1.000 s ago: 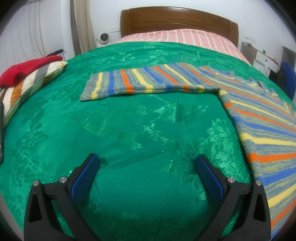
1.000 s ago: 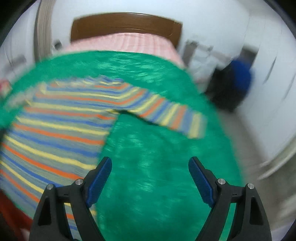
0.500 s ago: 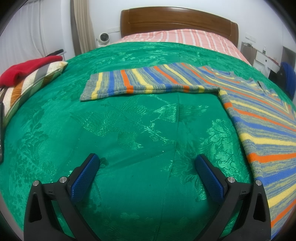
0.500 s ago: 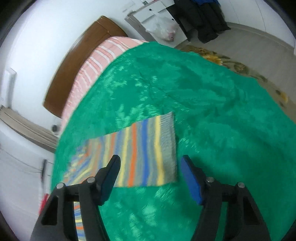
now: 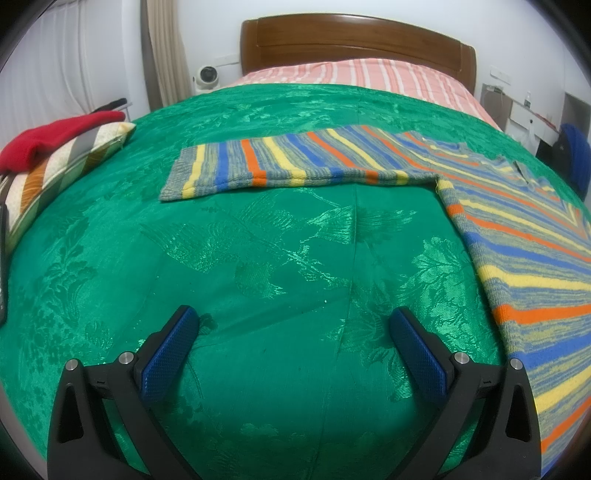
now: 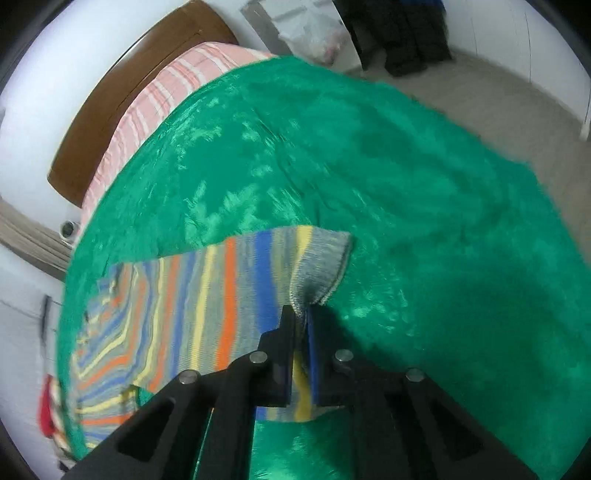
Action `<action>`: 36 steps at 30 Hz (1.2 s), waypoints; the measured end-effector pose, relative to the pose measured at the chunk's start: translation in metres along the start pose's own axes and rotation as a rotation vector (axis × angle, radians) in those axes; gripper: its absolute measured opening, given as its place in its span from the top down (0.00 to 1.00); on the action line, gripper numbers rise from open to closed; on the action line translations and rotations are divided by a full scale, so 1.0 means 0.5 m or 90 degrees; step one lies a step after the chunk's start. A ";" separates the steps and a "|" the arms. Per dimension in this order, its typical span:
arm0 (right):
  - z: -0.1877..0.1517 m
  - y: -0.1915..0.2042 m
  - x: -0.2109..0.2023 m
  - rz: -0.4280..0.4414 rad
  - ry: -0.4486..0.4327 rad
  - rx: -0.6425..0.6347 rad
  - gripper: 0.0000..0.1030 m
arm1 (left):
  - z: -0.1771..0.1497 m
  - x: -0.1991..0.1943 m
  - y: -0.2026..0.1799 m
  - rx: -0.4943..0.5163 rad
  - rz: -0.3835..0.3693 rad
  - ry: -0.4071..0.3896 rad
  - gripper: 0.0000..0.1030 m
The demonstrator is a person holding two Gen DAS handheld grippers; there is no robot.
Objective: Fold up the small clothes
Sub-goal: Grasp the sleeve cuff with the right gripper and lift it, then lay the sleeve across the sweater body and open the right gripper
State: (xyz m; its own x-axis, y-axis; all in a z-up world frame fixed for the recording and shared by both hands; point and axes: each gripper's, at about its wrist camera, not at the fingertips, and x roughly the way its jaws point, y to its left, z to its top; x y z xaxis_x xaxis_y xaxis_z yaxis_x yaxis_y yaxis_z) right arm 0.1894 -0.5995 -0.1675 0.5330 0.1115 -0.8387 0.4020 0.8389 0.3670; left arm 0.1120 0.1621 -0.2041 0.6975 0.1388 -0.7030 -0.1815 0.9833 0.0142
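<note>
A small knitted sweater point(image 5: 517, 236) with blue, yellow, orange and grey stripes lies flat on a green bedspread point(image 5: 258, 258). One sleeve point(image 5: 288, 162) stretches out to the left in the left wrist view. My left gripper point(image 5: 293, 332) hovers open over bare bedspread, well short of that sleeve. In the right wrist view my right gripper point(image 6: 301, 314) is shut on the grey cuff point(image 6: 317, 269) of the other sleeve point(image 6: 229, 295), which bunches up between the blue pads.
A striped cushion point(image 5: 62, 162) with a red garment point(image 5: 55, 136) on it lies at the bed's left side. The wooden headboard point(image 5: 354, 40) and pink striped sheet point(image 5: 362, 74) are beyond. Right of the bed lie bare floor point(image 6: 498, 99) and dark hanging clothes point(image 6: 402, 29).
My right gripper swung over to the sleeve's end, rolled, came down and closed on the cuff. The left gripper has stayed still and open.
</note>
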 end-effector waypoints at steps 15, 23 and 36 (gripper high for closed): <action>-0.124 0.681 -0.091 0.283 -0.026 -0.345 0.92 | 0.000 0.001 0.002 -0.003 -0.002 -0.003 0.01; -0.236 0.711 0.028 0.411 0.108 -0.264 0.35 | -0.001 0.002 0.004 -0.005 -0.006 -0.006 0.00; -0.389 0.567 -0.105 -0.062 -0.060 -0.526 0.34 | -0.004 0.004 0.004 -0.006 -0.007 -0.010 0.00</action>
State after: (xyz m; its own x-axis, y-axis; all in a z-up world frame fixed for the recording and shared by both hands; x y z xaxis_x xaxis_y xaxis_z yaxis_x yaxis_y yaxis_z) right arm 0.1308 -0.2638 -0.0974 0.5993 0.0048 -0.8005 -0.2067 0.9670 -0.1490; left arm 0.1116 0.1640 -0.2069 0.7103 0.1296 -0.6919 -0.1800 0.9837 -0.0005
